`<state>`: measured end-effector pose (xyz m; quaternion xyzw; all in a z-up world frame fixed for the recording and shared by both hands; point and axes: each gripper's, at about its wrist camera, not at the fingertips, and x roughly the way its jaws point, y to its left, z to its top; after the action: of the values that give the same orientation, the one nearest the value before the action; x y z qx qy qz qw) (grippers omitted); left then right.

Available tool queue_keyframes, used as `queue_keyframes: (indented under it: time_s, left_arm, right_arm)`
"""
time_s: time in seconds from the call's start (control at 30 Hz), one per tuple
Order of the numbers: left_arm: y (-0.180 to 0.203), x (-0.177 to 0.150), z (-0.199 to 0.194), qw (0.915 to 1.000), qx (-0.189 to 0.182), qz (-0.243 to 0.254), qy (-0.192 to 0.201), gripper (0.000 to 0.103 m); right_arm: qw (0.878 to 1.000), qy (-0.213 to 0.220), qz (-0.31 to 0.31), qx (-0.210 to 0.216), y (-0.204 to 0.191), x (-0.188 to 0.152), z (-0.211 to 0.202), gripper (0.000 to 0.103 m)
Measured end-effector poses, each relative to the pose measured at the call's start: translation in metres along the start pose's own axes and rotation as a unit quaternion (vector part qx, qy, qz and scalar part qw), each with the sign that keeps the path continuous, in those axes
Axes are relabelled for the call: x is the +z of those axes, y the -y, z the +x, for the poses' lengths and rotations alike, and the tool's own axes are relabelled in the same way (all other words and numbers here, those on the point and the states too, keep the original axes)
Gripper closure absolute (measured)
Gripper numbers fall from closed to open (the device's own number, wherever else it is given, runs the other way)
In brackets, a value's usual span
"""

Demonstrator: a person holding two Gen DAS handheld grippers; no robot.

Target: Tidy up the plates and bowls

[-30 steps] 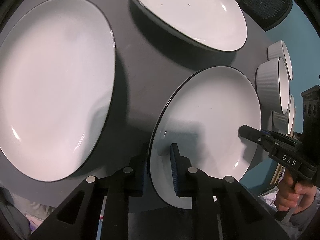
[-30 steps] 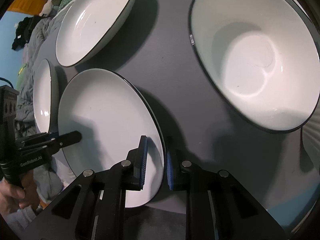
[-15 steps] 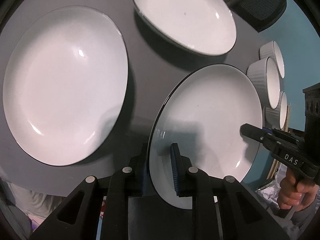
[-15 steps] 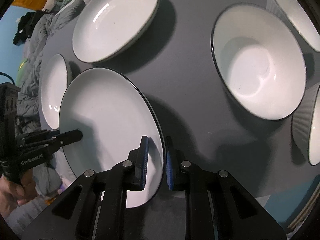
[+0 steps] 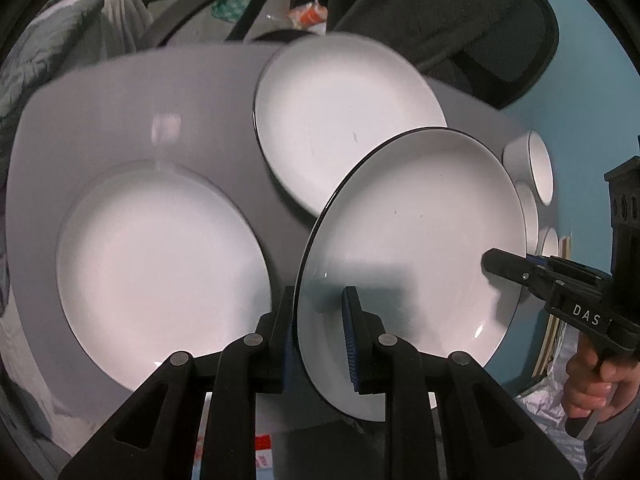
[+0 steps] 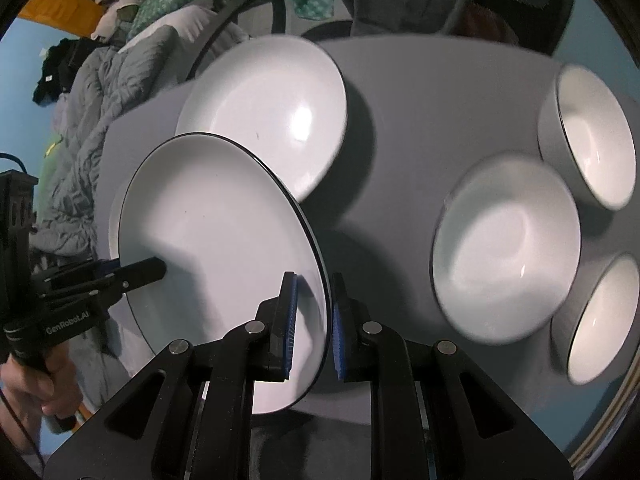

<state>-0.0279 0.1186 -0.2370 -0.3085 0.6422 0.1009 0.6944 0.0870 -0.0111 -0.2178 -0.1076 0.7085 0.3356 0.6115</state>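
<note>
A white plate with a thin black rim (image 5: 416,248) is held in the air between both grippers, tilted above the grey table (image 5: 224,92). My left gripper (image 5: 318,336) is shut on its near rim. My right gripper (image 6: 314,324) is shut on the opposite rim of the same plate (image 6: 216,224). A large white plate (image 5: 160,272) lies flat at the left. A second white plate (image 5: 344,120) lies behind the held one, and shows in the right wrist view (image 6: 268,112).
Three white bowls (image 6: 508,252) (image 6: 588,136) (image 6: 600,320) sit at the table's right side. A dark office chair (image 5: 460,20) stands behind the table. Grey bedding (image 6: 92,120) lies beyond the table's left edge.
Both grippers have lifted the plate well up off the table and tilted back, so the table, chair and room behind now show.
</note>
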Motion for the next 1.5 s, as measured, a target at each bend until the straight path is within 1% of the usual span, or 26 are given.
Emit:
queue_keyframes:
  time_s: [0.2, 0.3, 0.4, 0.43, 0.47, 0.57, 0.67, 0.9, 1.1, 1.23, 1.33, 1.4, 1.43, 1.5]
  left_arm:
    - [-0.019, 0.039, -0.007, 0.9998, 0.012, -0.007, 0.016, 0.081]
    - [-0.017, 0.054, 0.001, 0.9996, 0.018, -0.011, 0.017, 0.080]
    - [-0.025, 0.068, 0.008, 0.9994, 0.024, -0.019, 0.014, 0.080]
    - [-0.030, 0.075, 0.009, 0.9993, 0.027, -0.022, 0.011, 0.080]
    - [-0.027, 0.080, 0.012, 0.9993, 0.029, -0.023, 0.009, 0.080]
    - [-0.029, 0.089, 0.017, 0.9989, 0.040, -0.024, 0.005, 0.079]
    - [-0.029, 0.097, 0.022, 0.9986, 0.045, -0.027, 0.000, 0.079]
    - [-0.026, 0.107, 0.033, 0.9981, 0.053, -0.027, -0.015, 0.079]
    - [-0.021, 0.105, 0.037, 0.9978, 0.060, -0.025, -0.013, 0.079]
    - [-0.021, 0.107, 0.038, 0.9980, 0.054, -0.028, -0.016, 0.078]
    - [-0.021, 0.108, 0.038, 0.9980, 0.052, -0.030, -0.016, 0.076]
    - [-0.020, 0.108, 0.038, 0.9979, 0.058, -0.027, -0.014, 0.069]
    - [-0.019, 0.107, 0.038, 0.9978, 0.060, -0.026, -0.013, 0.069]
    - [-0.020, 0.105, 0.038, 0.9974, 0.064, -0.028, -0.015, 0.068]
  right_arm:
    - [1.000, 0.007, -0.014, 0.001, -0.011, 0.040, 0.004, 0.087]
    - [1.000, 0.004, -0.015, 0.001, -0.016, 0.060, 0.014, 0.087]
    - [1.000, -0.004, -0.020, 0.000, -0.016, 0.075, 0.024, 0.087]
    - [1.000, -0.007, -0.022, 0.001, -0.011, 0.078, 0.022, 0.087]
    - [1.000, -0.010, -0.022, 0.001, -0.011, 0.082, 0.027, 0.087]
    - [1.000, -0.020, -0.021, 0.006, -0.009, 0.092, 0.032, 0.087]
    - [0.999, -0.025, -0.019, 0.011, 0.002, 0.097, 0.032, 0.087]
    - [0.999, -0.039, -0.009, 0.009, 0.012, 0.108, 0.039, 0.087]
    - [0.999, -0.047, -0.004, 0.008, 0.017, 0.108, 0.040, 0.087]
    - [0.999, -0.054, 0.000, 0.009, 0.018, 0.108, 0.040, 0.084]
    - [0.998, -0.067, 0.004, 0.006, 0.016, 0.108, 0.041, 0.084]
    - [0.997, -0.074, 0.001, -0.003, 0.014, 0.109, 0.041, 0.083]
    - [0.997, -0.076, 0.002, -0.007, 0.013, 0.109, 0.041, 0.083]
    - [0.997, -0.079, 0.007, -0.008, 0.012, 0.108, 0.041, 0.078]
